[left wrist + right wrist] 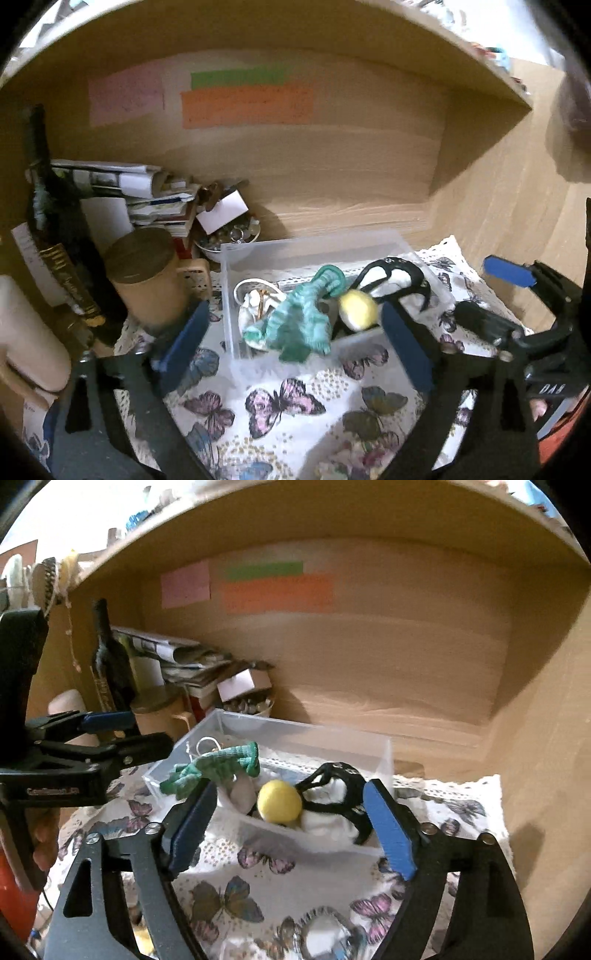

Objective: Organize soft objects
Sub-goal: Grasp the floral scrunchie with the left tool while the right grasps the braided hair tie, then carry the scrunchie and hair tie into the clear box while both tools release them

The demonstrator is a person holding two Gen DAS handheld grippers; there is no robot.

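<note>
A clear plastic box (pixel 314 242) (pixel 384 755) stands on the butterfly cloth. In it lie a green soft lizard toy (pixel 299 325) (pixel 218 766), a yellow soft ball (pixel 357 309) (pixel 279 800), a black-and-white soft piece (pixel 395 275) (pixel 338 794) and a whitish soft toy (pixel 255 301) (pixel 242 790). The lizard hangs over the box's front wall. My left gripper (pixel 295 343) is open and empty just in front of the box. My right gripper (pixel 288 825) is open and empty, its fingers either side of the box's near wall. Each gripper shows from the side in the other's view (pixel 517 295) (pixel 110 734).
The box sits in a wooden shelf niche (pixel 332 166). At the left stand a dark bottle (pixel 55 221), a tan lidded jar (pixel 147 273), a stack of papers (pixel 140 192) and a bowl of small trinkets (pixel 232 236). Coloured paper notes (pixel 247 99) are stuck to the back wall.
</note>
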